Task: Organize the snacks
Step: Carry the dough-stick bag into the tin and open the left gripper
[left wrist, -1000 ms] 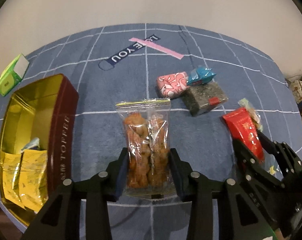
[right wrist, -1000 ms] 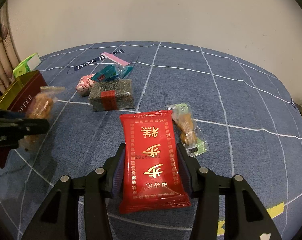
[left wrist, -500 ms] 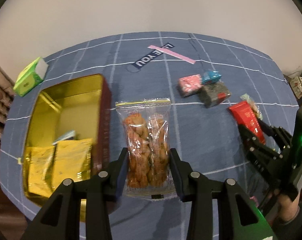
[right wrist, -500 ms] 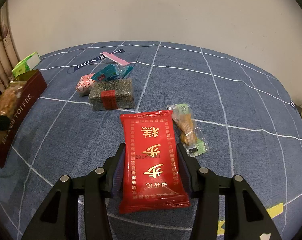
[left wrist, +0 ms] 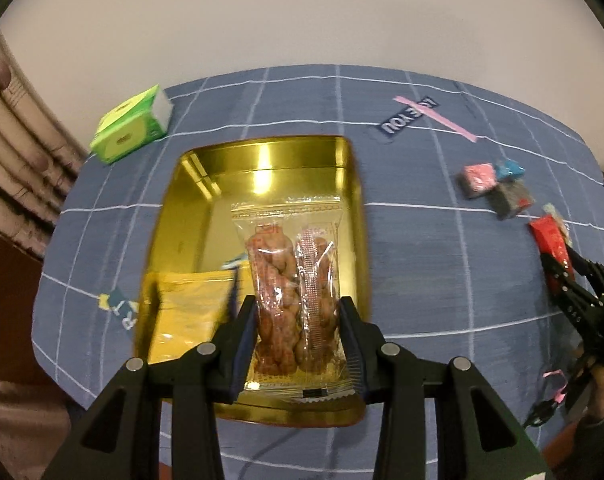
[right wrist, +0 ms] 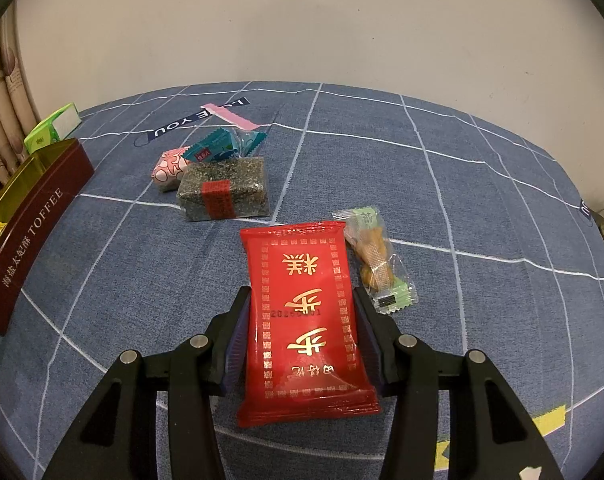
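Clear snack packet (left wrist: 294,280): light, crinkly, slippery film around brittle brown pieces, pinched at its lower sides by the left gripper (left wrist: 298,344) over the open gold tin (left wrist: 344,168); red packet (right wrist: 308,304): flat, pliable, clamped likewise by the right gripper (right wrist: 302,340) above the cloth.

We read: tin (right wrist: 30,216) side "TOFFEE" | cloth label (right wrist: 200,122) "YOU" | red packet (right wrist: 306,304) gold Chinese characters, digits unclear
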